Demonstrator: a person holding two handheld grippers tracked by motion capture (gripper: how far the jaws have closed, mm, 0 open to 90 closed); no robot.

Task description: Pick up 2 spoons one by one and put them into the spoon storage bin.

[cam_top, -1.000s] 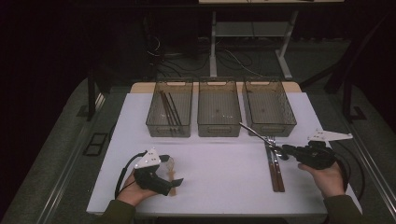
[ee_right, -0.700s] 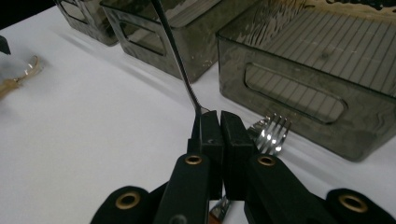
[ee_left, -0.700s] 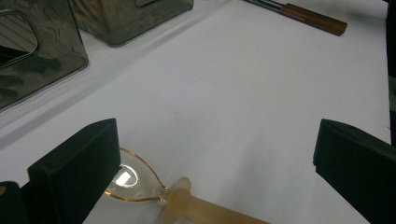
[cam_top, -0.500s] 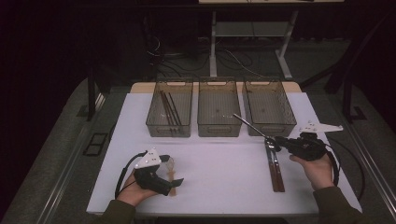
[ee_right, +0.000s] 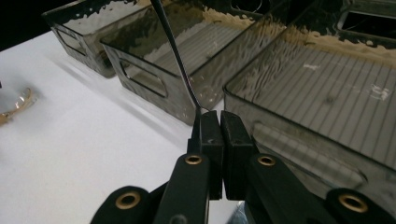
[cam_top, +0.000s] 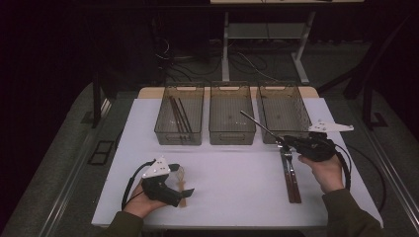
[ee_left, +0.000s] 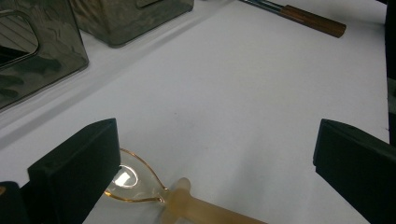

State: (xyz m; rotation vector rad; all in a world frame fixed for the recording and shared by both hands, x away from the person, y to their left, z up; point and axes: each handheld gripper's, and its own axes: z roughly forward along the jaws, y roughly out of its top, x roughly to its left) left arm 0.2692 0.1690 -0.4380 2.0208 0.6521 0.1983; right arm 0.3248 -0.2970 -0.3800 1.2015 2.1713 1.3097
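We take the middle smoked-plastic bin (cam_top: pixel 231 114) as landmark. Our right gripper (ee_right: pixel 214 122), just right of its front corner, is clamped on a thin dark metal utensil (cam_top: pixel 258 124) angled over that corner; we should level it lengthwise before lowering. Our left gripper (ee_left: pixel 210 154) rests wide open well in front. The utensil's gripped end is hidden between the pads.

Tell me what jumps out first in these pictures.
The right gripper, near the right bin, is shut on a thin metal rod that slants up toward the middle bin. The left gripper rests open at the near left of the white table, over a clear spoon. Brown-handled cutlery lies beside the right hand.
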